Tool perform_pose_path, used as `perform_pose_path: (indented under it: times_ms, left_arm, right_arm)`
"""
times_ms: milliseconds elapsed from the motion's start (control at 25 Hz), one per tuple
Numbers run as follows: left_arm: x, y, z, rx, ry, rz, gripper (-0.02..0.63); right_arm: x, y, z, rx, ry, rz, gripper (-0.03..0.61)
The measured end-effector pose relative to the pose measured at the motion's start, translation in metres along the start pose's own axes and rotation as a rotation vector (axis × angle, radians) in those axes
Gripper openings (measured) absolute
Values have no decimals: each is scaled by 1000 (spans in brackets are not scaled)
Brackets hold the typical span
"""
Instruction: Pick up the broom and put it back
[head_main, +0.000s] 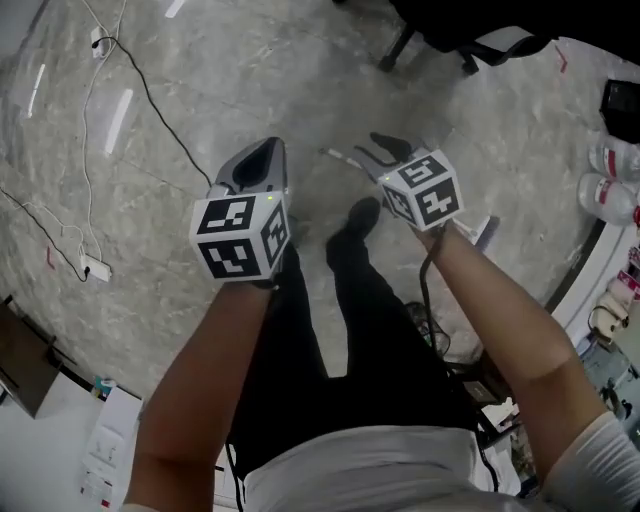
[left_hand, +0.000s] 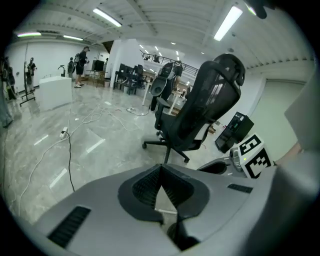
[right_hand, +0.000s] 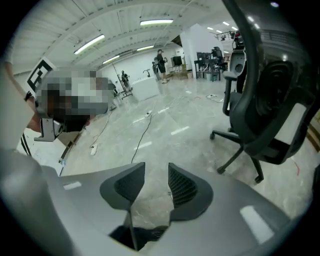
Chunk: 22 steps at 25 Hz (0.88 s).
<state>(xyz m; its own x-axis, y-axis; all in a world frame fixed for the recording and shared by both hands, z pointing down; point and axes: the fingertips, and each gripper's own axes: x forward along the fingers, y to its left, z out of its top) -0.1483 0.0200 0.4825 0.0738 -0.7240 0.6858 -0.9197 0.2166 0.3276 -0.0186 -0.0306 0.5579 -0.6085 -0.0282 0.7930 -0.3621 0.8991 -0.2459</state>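
Note:
I see no broom in any view. My left gripper (head_main: 262, 150) hangs low over the grey marble floor (head_main: 200, 60), in front of the person's left leg. Its jaws meet at the tips (left_hand: 160, 167) with nothing between them. My right gripper (head_main: 385, 148) is beside it on the right, over the person's black shoe (head_main: 357, 218). Its jaws (right_hand: 156, 172) stand apart, and only bare floor shows through the gap. Both point forward and down.
A black office chair (left_hand: 200, 115) (right_hand: 270, 100) stands just ahead, its base at the top of the head view (head_main: 450, 35). Black and white cables (head_main: 140, 90) and a power strip (head_main: 95, 268) lie on the floor to the left. Cluttered shelving (head_main: 610, 180) lines the right side.

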Motion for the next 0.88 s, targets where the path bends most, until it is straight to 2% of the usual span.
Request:
perform_pose_path:
  times_ms: [200,360,600,760,880]
  left_arm:
    - [78,27,-97,-27,90,-23,5]
    - [142,57,-166,-17,147,-45,5]
    - [228,105,-255,-21,204,-63,5]
    - [277,131,-318,-29,262,-80,5]
    - [309,145,-349,-35,283,-95,5]
  right_arm:
    - [104,-15,-92,-34,143,49,160]
    - [189,-29,-162,-87,238,82,172]
    - [314,-48,-270,-230,378,137,172]
    - [382,-71,-333,-259,468,123,173]
    - [423,-90,-361,-309,500,98,172]
